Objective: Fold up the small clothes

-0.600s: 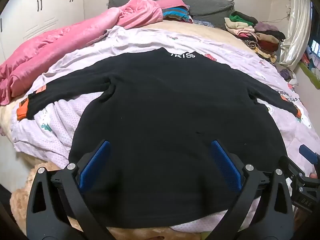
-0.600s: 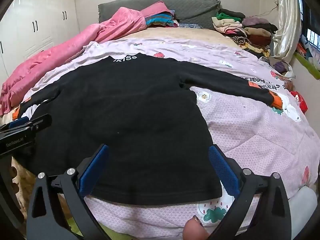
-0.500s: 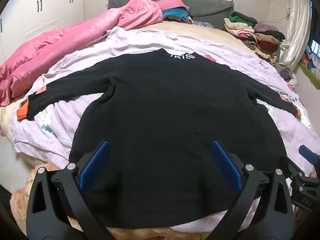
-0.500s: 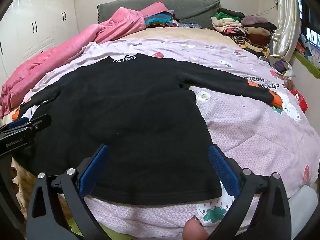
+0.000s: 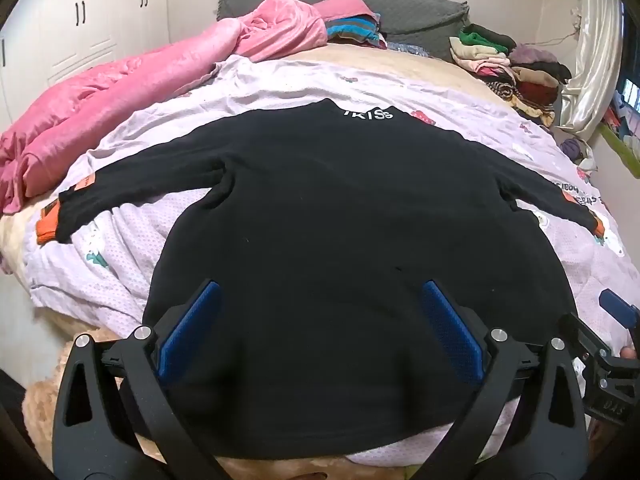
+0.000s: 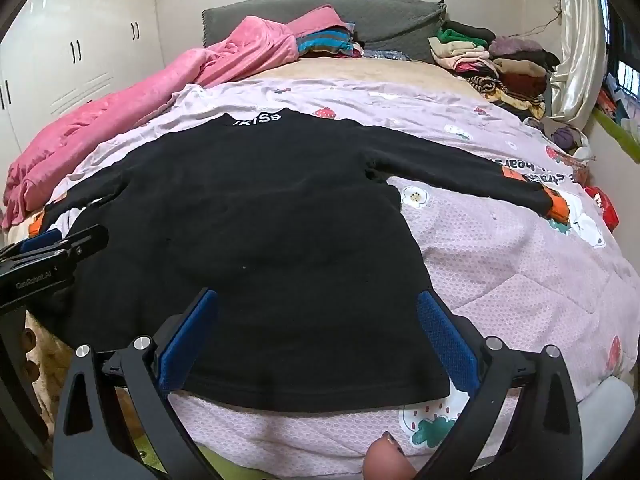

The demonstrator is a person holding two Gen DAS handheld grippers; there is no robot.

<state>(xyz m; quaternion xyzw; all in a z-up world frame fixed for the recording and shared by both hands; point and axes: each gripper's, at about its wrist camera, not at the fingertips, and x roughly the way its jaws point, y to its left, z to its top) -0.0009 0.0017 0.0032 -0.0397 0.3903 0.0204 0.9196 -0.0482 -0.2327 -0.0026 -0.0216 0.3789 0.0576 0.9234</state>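
Observation:
A black long-sleeved top (image 5: 340,220) lies spread flat on the lilac sheet (image 5: 120,264), collar at the far side, both sleeves out, orange cuffs at the ends. It also shows in the right wrist view (image 6: 256,232). My left gripper (image 5: 318,332) is open and empty, held over the hem at the top's lower middle. My right gripper (image 6: 316,340) is open and empty over the hem's right part, near the lower right corner. The left gripper shows at the left edge of the right wrist view (image 6: 52,252).
A pink blanket (image 5: 132,88) lies bunched along the bed's left side. Stacks of folded clothes (image 5: 512,68) sit at the far right by a curtain. A grey headboard cushion (image 5: 400,8) is at the back. White wardrobes (image 6: 80,60) stand left.
Both grippers have drifted very slightly; the top lies as it did. Jaws stay open.

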